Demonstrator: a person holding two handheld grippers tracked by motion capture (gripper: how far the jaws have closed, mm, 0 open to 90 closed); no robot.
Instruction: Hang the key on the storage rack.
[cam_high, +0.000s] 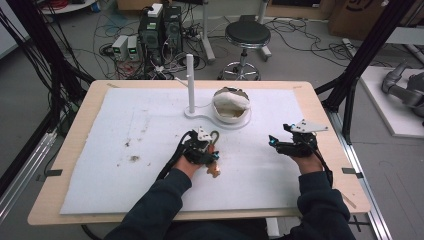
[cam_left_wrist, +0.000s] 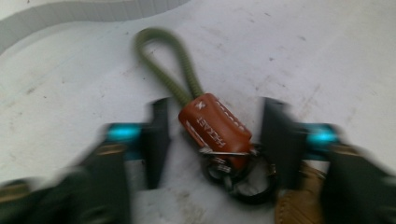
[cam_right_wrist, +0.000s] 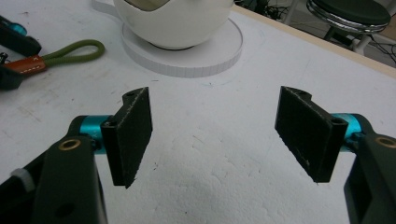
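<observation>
1. left gripper view: left gripper (cam_left_wrist: 215, 140) jaws straddled the brown leather keychain (cam_left_wrist: 215, 128) on the white foam mat (cam_left_wrist: 70, 93), pads not touching it.
2. right gripper (cam_right_wrist: 215, 135) jaws stood spread, nothing between them.

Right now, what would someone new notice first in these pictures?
Probably the brown leather key fob with an olive cord loop, lying on the white foam mat between the open jaws of the left hand-held gripper. Behind it, a round white bowl sits on a white stand beside an upright white post. The right hand-held gripper hovers open over bare mat.
</observation>
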